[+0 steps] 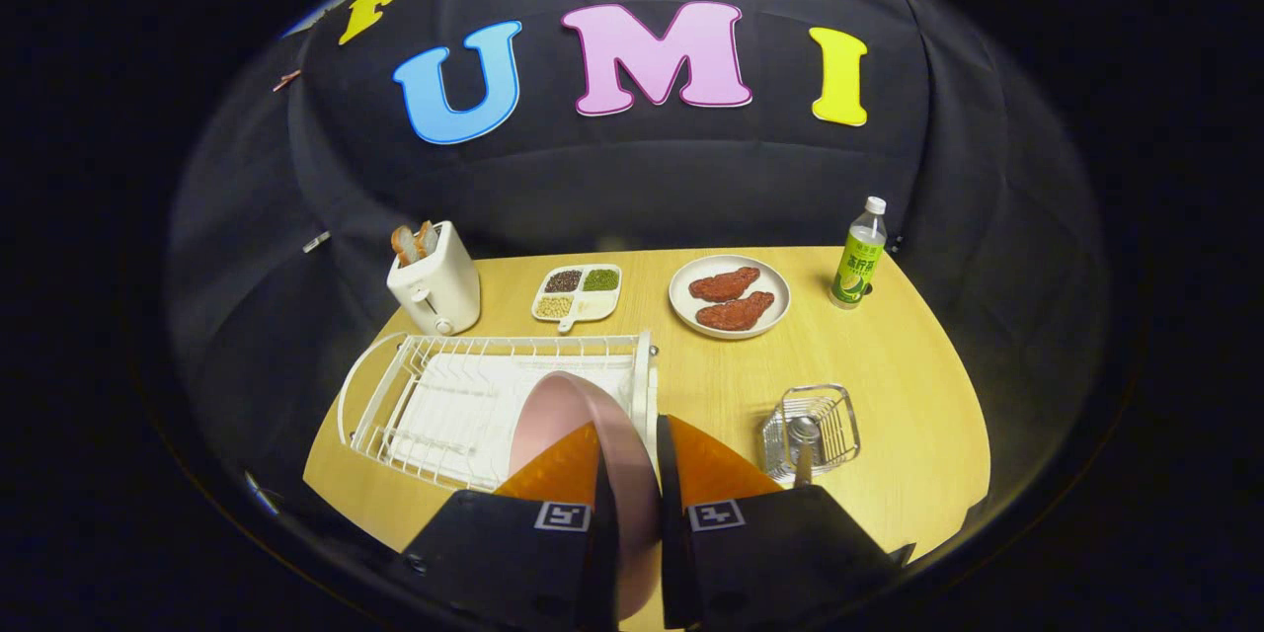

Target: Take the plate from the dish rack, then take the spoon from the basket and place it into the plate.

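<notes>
Gripper (629, 454) pinches the pink plate (558, 410) on edge over the dish rack (395, 385); stiff, slick, likely breakable, best gripped deep on its rim.

We see a smooth, matt pink plate (568, 405) in a white coated-wire dish rack (444, 395). The table (889, 395) looks like pale wood, and the basket (815, 425) is shiny metal wire.

A white toaster (435, 288) holding bread slices (415, 240) is standing near the table's (889, 385) far left corner. Beside it along the far edge, a four-part tray (578, 294) of grains is lying flat. Further right, a dish (730, 296) is carrying two brown meat pieces (732, 298). A green-labelled bottle (860, 255) is standing upright at the far right corner.
</notes>
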The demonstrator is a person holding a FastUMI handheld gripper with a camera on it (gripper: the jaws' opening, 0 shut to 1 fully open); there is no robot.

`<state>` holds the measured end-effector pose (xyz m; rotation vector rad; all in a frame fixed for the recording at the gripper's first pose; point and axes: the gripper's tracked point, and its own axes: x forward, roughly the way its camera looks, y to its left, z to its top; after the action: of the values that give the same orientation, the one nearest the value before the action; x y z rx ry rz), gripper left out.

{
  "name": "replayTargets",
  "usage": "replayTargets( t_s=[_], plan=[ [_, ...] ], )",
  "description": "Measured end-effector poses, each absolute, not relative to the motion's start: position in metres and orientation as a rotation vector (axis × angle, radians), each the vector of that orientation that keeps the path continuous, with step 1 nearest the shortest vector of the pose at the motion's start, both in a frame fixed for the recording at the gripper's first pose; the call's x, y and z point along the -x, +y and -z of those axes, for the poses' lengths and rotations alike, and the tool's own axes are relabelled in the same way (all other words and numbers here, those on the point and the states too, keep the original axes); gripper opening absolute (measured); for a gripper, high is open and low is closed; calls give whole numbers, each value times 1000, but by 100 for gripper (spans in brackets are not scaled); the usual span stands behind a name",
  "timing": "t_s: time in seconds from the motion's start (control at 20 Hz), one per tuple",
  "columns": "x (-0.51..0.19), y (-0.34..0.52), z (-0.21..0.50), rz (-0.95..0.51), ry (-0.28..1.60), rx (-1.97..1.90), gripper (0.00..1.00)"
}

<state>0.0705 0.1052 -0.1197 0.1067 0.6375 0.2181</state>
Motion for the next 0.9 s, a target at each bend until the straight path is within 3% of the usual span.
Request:
replayTargets(
  t_s=[0.45,0.9],
  plan=[
    [3,39,173,-326,763,-357,21],
    [2,25,273,-480,888,-296,21]
  ],
)
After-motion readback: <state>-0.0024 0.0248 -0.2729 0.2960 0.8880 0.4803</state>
